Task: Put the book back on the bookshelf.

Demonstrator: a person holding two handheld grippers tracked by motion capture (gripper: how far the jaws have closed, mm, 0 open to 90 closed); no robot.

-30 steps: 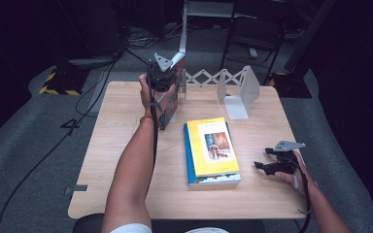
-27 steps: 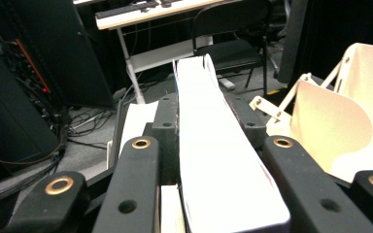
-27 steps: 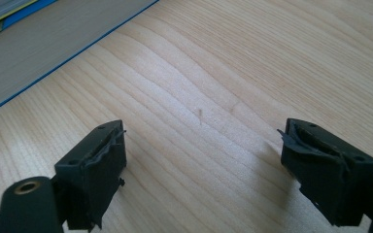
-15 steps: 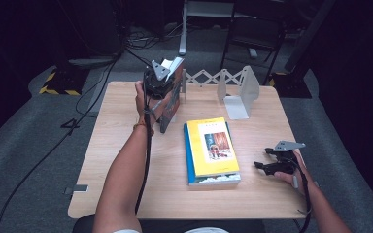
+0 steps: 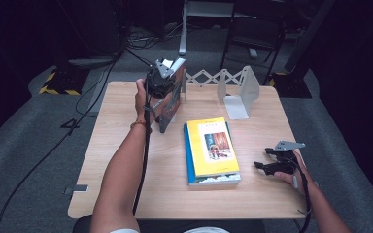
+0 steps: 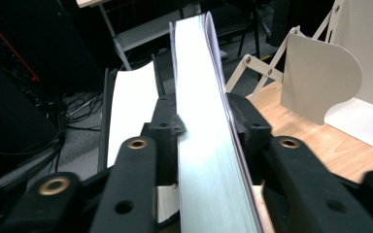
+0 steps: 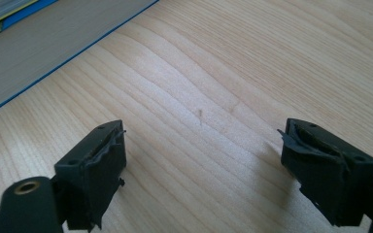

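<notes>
While left tongs (image 6: 201,128) clamp upright book (image 6: 209,145), spine vertical, right tongs (image 7: 201,170) apart.

The right gripper (image 7: 201,170) shows its two black jaws standing wide apart over the bare wooden table (image 7: 213,82), nothing between them. At about ten o'clock lies what seems a blue-edged book (image 7: 43,36), well apart from both jaws.
</notes>
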